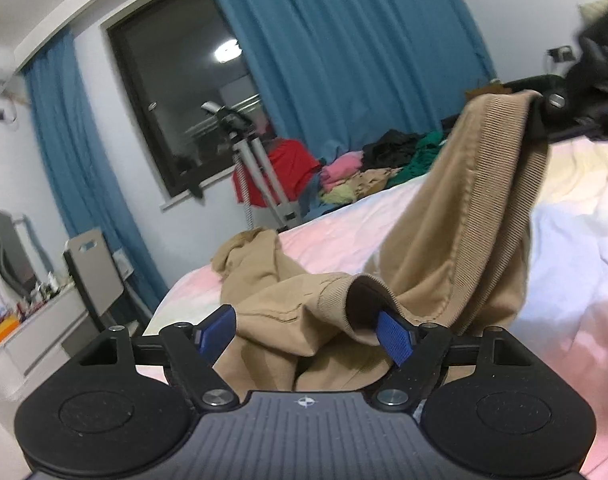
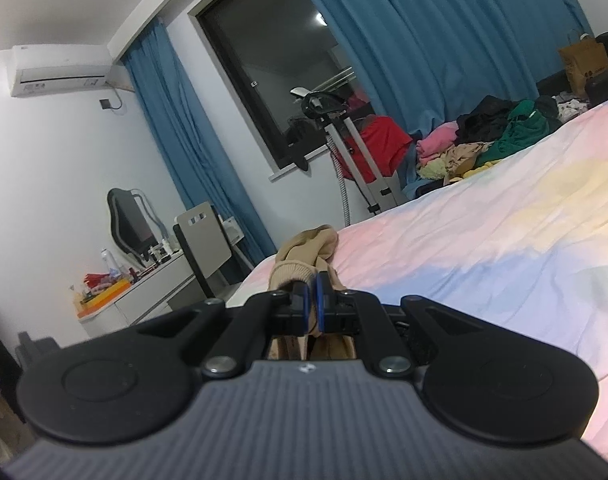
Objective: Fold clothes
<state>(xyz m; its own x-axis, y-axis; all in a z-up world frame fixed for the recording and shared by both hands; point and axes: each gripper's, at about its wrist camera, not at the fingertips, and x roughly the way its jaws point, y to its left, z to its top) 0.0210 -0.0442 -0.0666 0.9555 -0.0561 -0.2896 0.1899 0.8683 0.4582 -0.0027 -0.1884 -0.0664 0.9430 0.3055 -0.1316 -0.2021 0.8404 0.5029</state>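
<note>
Left wrist view: my left claw (image 1: 307,334) is spread around the tan sweater's cuff (image 1: 343,304) at lower centre; only here, upper right, my right claw (image 2: 311,300) shows pinching its ribbed hem (image 1: 499,152)

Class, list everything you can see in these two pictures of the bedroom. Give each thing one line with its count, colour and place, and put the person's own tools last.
tan garment: one, tan, on the bed, one ribbed edge lifted
bed sheet: one, pastel pink, yellow and blue, covering the bed
clothes pile: one heap, pink, black, green, yellow, far side of bed
curtains: two, blue, either side of the window
window: one, dark, back wall
air conditioner: one, white, high on the wall
desk: one, white, cluttered, left
left hand-held gripper: one, black with blue pads, open over the garment
right hand-held gripper: one, black, shut on the garment's edge
</note>
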